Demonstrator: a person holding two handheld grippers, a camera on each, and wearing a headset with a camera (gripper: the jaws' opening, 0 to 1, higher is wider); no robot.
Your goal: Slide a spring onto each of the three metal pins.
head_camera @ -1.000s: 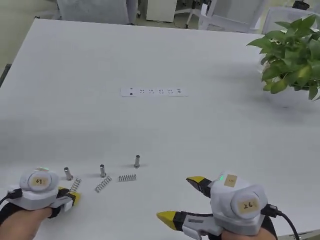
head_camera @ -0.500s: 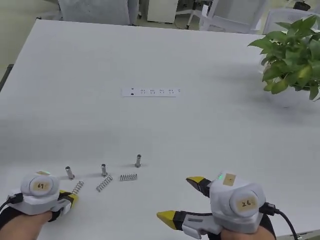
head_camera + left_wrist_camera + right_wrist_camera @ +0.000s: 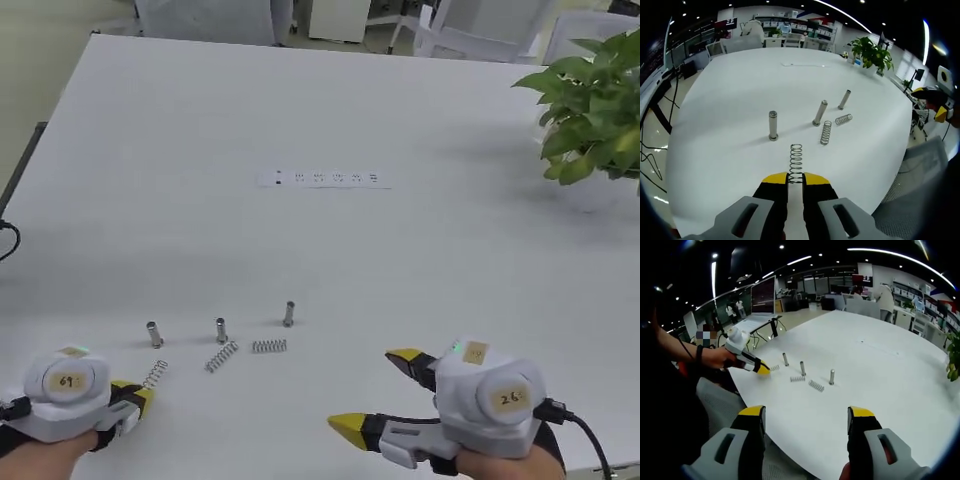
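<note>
nearest spring (image 3: 796,159): we lose its near end between the left gripper (image 3: 795,176) tips.
plant (image 3: 598,120): cut off by the head view's right edge.
power strip (image 3: 322,179): sockets too small for us to count.
left hand (image 3: 48,457): cut off by the head view's bottom edge.

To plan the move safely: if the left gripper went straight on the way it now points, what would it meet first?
The nearest spring; its end sits between the left gripper's claw tips.

Open-plan office, white table (image 3: 400,120), office chairs (image 3: 215,18), potted plant (image 3: 600,100)
</note>
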